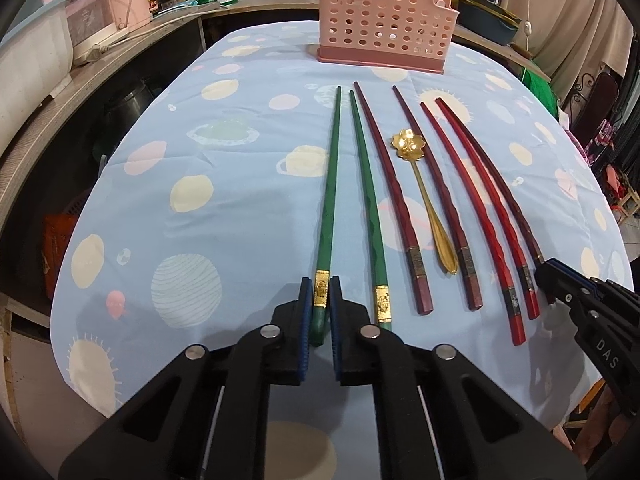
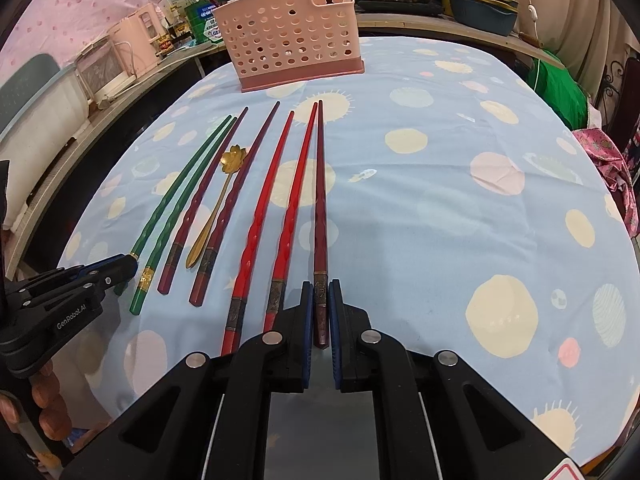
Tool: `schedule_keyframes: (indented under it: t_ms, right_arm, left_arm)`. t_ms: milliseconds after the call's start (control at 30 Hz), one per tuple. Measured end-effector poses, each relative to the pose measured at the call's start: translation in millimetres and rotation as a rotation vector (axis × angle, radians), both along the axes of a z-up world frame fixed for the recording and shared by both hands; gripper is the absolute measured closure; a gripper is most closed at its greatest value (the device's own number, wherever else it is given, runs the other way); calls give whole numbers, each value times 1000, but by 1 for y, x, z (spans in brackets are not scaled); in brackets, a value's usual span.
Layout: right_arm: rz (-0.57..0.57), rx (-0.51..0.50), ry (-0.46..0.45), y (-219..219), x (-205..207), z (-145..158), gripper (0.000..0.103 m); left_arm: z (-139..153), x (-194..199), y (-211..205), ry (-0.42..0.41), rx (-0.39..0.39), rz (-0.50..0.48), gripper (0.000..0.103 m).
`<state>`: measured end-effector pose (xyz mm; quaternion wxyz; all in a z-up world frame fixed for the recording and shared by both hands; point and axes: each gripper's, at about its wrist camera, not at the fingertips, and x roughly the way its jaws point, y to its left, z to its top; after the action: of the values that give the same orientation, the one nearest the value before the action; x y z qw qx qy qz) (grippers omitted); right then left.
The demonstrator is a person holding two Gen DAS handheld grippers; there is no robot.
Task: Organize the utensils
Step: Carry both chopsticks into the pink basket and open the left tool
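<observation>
While each gripper, left point(image 1: 321, 300) and right point(image 2: 321, 300), clamps a chopstick's butt, green point(image 1: 329, 200) and maroon point(image 2: 321, 208), basket point(image 1: 380, 12) at twelve o'clock, long shafts could pivot and slip.

Left tool point(image 1: 321, 300) clamps outermost green chopstick point(image 1: 330, 196) at its gold band; pink holder point(image 1: 380, 20) stands upright on far tabletop point(image 1: 240, 184)

Black tongs point(image 1: 321, 292), blue pads point(image 1: 307, 304), silver rivets
</observation>
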<state>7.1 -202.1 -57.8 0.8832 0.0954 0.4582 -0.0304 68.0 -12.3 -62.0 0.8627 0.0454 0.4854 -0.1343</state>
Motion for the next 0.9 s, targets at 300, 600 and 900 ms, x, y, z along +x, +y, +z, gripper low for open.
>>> schedule_keyframes:
  t_ms: [300, 600, 900]
  right_arm:
    - [-13, 19, -63, -3, -6, 25, 96]
    - [-50, 49, -184, -22, -1, 78, 96]
    - [-57, 48, -311, -37, 18, 134, 96]
  left_arm:
    - [24, 0, 6, -38, -38, 6, 96]
    - [72, 7, 12, -123, -92, 24, 96]
    - [124, 31, 13, -232, -149, 42, 96]
